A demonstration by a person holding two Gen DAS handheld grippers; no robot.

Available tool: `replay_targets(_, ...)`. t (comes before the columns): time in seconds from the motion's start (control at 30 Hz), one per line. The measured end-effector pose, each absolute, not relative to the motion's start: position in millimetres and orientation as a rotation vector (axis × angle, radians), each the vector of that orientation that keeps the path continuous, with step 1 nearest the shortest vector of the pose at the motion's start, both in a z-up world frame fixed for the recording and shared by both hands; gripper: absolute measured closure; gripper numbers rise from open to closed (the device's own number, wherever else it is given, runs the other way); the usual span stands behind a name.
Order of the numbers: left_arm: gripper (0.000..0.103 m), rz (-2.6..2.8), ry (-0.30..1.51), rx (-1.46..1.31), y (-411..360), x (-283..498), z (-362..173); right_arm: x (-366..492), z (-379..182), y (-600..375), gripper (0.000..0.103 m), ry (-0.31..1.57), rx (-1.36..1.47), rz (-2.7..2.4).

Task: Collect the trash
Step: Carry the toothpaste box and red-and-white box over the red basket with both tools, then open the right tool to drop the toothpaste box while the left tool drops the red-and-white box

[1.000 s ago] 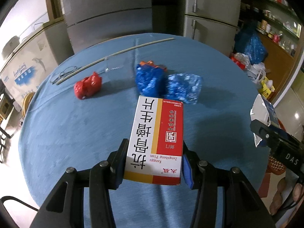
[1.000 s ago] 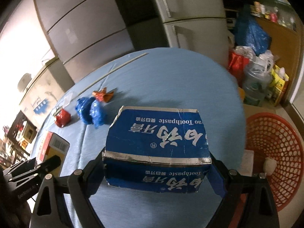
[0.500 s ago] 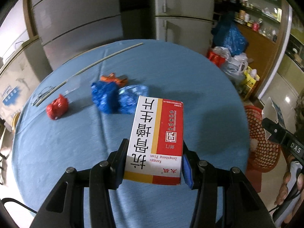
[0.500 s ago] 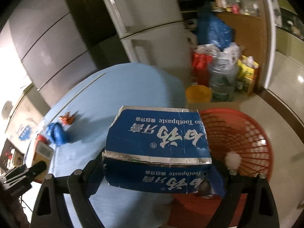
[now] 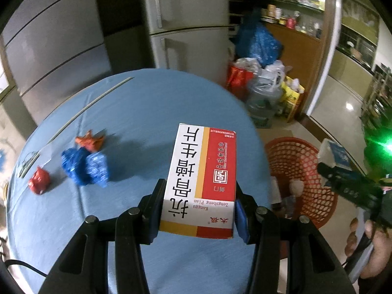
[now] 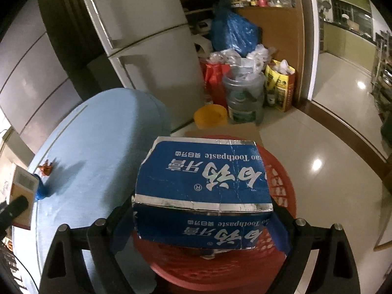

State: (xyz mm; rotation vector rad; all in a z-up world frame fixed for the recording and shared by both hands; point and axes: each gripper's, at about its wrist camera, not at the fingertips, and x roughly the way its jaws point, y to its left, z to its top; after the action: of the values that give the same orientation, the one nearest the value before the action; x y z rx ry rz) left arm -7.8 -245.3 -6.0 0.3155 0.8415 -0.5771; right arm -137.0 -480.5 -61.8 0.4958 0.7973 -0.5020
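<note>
My left gripper (image 5: 198,210) is shut on a white-and-red medicine box (image 5: 201,178), held above the blue table (image 5: 137,112) near its right edge. My right gripper (image 6: 203,223) is shut on a torn blue toothpaste box (image 6: 203,186), held over the red mesh basket (image 6: 281,183) on the floor. The basket also shows in the left wrist view (image 5: 301,164), with the right gripper (image 5: 348,183) above its far side. Crumpled blue wrappers (image 5: 85,166), an orange wrapper (image 5: 89,142) and a red wrapper (image 5: 39,180) lie on the table.
A thin stick (image 5: 90,110) lies across the table's far side. Refrigerators (image 5: 186,24) stand behind. Bags, a water jug (image 6: 245,98) and a yellow bowl (image 6: 210,117) crowd the floor beyond the basket.
Both grippers have swung right with their boxes. The right gripper has gone from beside the table to above the basket. The left gripper has neared the table's right edge.
</note>
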Motion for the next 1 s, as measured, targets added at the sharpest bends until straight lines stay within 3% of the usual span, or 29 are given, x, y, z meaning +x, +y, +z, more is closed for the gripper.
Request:
replay_targets(0.9, 0.052, -0.772, 0.879, 0.390, -354.9, -23.8, -15.7, -143.2, -114.8, -518.8, 0.008, 0.947, 0.534, -0.508)
replay_targets(1.0, 0.052, -0.793, 0.895, 0.380, -361.3, -24.7, -17.2, -146.2, -112.9, -523.5, 0.000, 0.929, 0.526, -0.521)
